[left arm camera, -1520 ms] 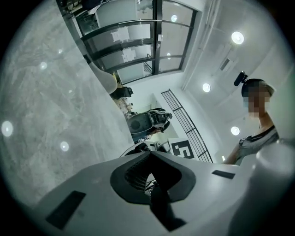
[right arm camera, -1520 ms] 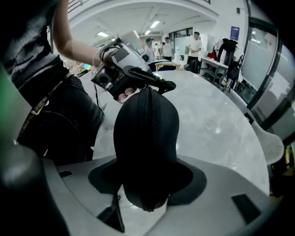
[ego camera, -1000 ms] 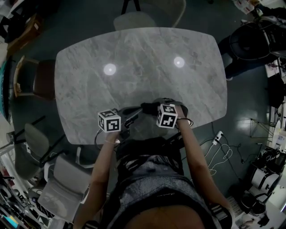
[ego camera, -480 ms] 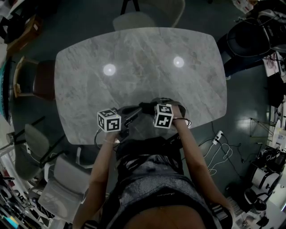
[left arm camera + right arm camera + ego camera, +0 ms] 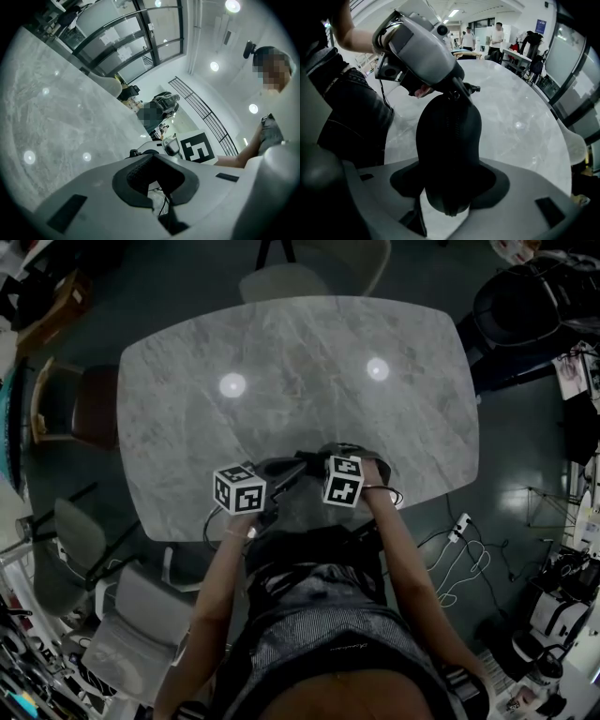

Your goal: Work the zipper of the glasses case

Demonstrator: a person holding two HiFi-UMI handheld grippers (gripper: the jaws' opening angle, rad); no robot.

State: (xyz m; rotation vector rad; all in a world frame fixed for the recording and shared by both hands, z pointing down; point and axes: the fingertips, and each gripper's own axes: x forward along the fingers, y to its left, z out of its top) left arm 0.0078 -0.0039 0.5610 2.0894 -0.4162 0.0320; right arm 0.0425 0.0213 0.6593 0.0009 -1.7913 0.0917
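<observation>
Clamping the glasses case wide in the right gripper at the tabletop's near edge, left gripper fingers pinched shut at its zipper end; could slip free or twist the case loose on a skewed tug.

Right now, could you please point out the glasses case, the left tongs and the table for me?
glasses case [image 5: 449, 140]: right gripper view, middle of its black shell.
left tongs [image 5: 457, 91]: right gripper view, tips at the case's far end.
table [image 5: 300, 343]: head view, bare marble top.
</observation>
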